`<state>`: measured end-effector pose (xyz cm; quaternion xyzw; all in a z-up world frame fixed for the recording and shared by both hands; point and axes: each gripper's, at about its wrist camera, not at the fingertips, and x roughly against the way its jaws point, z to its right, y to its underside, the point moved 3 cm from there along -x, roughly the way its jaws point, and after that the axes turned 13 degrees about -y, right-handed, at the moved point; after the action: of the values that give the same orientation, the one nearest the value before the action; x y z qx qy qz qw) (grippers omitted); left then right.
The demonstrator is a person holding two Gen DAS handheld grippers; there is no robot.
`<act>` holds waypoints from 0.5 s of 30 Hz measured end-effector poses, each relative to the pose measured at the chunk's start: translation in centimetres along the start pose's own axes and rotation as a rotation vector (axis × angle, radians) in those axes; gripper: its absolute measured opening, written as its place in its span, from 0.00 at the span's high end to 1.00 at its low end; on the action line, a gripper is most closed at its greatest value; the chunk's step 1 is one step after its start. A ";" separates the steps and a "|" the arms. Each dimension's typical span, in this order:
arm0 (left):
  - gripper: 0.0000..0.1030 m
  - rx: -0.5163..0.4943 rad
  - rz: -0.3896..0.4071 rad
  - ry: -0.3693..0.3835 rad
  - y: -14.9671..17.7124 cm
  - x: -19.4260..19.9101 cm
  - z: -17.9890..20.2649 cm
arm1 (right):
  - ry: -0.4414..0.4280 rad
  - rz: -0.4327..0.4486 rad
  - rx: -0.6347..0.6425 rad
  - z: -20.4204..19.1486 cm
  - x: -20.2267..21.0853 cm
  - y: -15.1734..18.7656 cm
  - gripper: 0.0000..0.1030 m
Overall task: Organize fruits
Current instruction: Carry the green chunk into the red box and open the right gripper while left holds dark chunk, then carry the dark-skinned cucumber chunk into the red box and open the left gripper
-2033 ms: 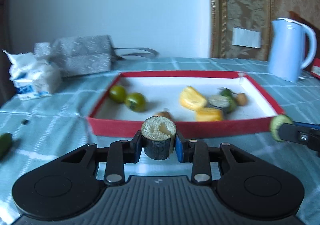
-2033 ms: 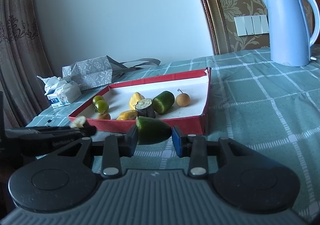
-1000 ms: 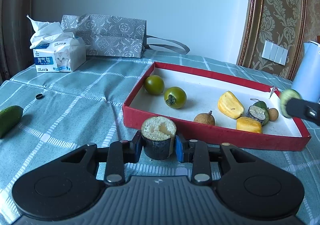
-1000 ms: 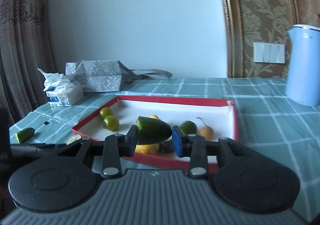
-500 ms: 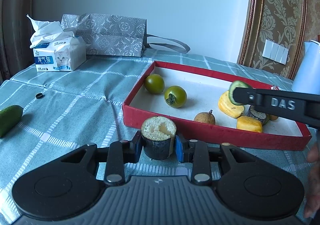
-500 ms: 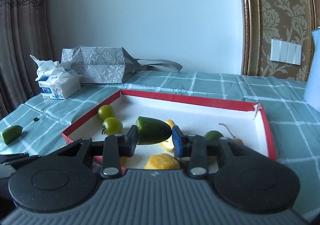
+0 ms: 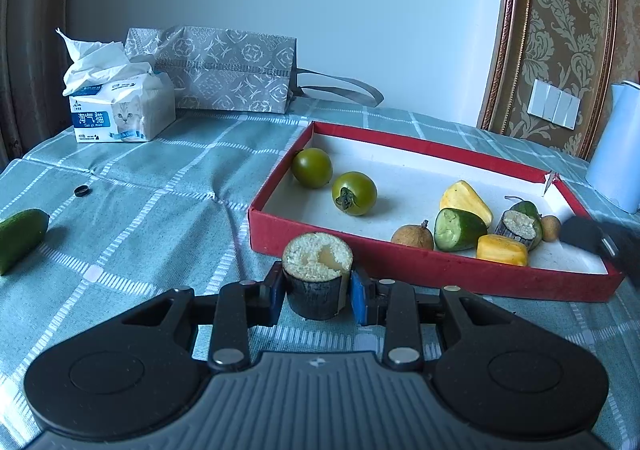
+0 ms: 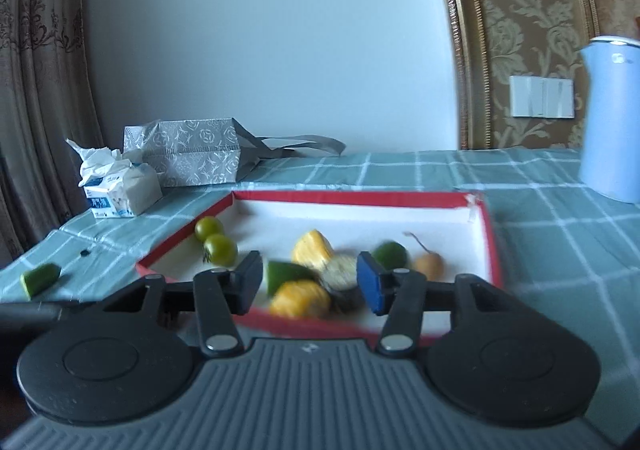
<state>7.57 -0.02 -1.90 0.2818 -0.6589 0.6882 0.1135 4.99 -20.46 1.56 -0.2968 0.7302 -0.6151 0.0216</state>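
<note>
While left tongs (image 7: pixel 317 292) clamp eggplant chunk (image 7: pixel 317 275), right tongs (image 8: pixel 310 282) gape.

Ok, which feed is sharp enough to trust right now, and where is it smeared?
Left wrist view is crisp: the dark fruit chunk and red tray read cleanly. Right wrist view is motion-blurred across the near tray rim and the yellow piece; both bend edges, fisheye.

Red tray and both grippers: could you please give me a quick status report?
Left gripper shut on dark cut piece, short of red tray. Right gripper open over tray. Cucumber piece lies inside. Path clear.
</note>
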 end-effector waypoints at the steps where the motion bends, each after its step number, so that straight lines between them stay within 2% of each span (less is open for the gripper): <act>1: 0.69 0.001 0.002 -0.003 0.0 0.0 0.0 | 0.005 0.000 0.003 0.1 0.8 0.6 0.48; 5: 0.69 -0.002 0.009 -0.006 0.0 0.2 0.0 | 0.038 0.013 0.030 0.2 3.0 3.0 0.48; 8: 0.69 -0.003 0.015 -0.010 0.0 0.3 0.0 | 0.039 0.079 0.034 0.2 3.8 2.8 0.48; 15: 0.69 -0.018 0.034 -0.015 0.0 0.5 0.3 | 0.018 0.103 0.024 0.3 4.2 2.8 0.48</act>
<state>7.20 -0.40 -1.61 0.2748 -0.6707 0.6818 0.0993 0.54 -22.49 0.35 -0.2531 0.7372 -0.6244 0.0503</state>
